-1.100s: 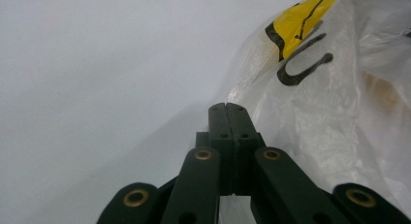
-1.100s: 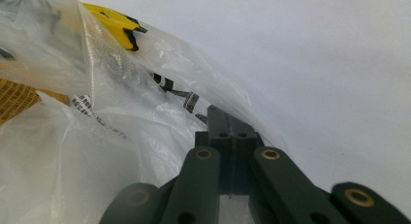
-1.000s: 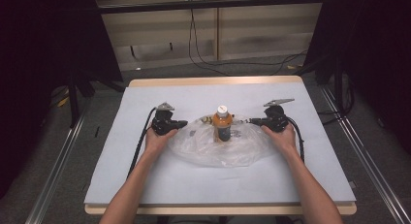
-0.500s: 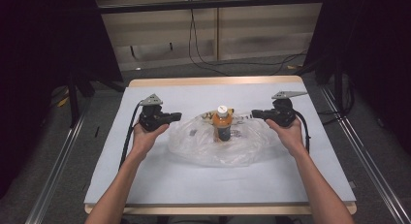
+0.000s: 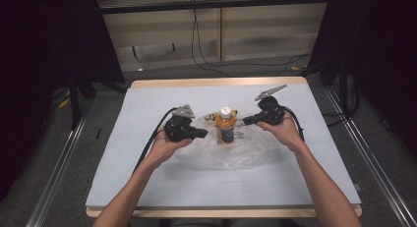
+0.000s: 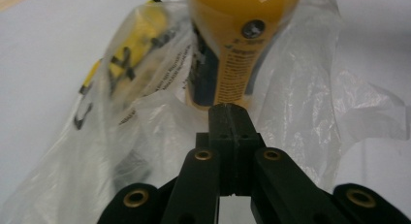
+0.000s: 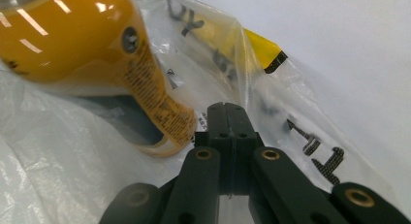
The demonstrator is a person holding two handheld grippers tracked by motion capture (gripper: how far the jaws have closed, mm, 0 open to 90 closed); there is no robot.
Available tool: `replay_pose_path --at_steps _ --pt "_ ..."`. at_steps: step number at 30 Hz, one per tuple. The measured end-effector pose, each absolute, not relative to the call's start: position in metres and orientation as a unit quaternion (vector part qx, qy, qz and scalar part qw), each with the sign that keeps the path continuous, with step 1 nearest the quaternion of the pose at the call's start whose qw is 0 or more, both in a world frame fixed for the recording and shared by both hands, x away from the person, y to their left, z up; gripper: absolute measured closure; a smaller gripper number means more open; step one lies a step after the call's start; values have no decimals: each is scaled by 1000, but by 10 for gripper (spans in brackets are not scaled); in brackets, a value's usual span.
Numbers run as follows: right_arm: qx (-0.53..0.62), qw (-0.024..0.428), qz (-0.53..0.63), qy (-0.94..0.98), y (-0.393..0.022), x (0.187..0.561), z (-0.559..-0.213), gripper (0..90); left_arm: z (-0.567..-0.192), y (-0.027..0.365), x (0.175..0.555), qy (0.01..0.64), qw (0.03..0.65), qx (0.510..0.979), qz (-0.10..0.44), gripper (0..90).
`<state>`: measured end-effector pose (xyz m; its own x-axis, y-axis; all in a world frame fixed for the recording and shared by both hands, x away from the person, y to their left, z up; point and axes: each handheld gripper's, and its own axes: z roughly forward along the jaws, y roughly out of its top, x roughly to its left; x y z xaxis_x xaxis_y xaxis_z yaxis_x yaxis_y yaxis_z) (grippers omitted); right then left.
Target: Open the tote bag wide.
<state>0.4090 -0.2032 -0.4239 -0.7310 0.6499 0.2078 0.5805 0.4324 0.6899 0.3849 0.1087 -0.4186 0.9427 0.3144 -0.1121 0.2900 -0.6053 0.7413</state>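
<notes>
Bottle (image 5: pixel 225 127) stands upright at frame centre on the worktop (image 5: pixel 147 99), inside the clear plastic bag (image 5: pixel 236 151); left gripper (image 5: pixel 202 134) and right gripper (image 5: pixel 247 122) flank it, jaws together, apparently pinching bag film; next: draw the bag upward around it.

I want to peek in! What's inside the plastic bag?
An orange bottle with a white cap stands upright in the clear plastic bag. Something yellow and black shows behind it. The crinkled plastic blurs what that is, and hides anything under the bottle.
</notes>
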Motion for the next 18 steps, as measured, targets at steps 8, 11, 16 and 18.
replay_pose_path --at_steps 8,11,16,18 --pt "343 -21 313 885 -183 437 -424 900 -439 80 370 122 334 935 -6 900" --pt "335 -42 285 897 -173 444 -431 900 -445 73 365 113 313 943 -15 900" --pt "331 -58 252 908 -162 456 -444 900 -455 61 357 94 282 955 -17 900" --pt "333 -55 235 912 -157 460 -449 900 -457 58 351 82 276 957 -17 900"
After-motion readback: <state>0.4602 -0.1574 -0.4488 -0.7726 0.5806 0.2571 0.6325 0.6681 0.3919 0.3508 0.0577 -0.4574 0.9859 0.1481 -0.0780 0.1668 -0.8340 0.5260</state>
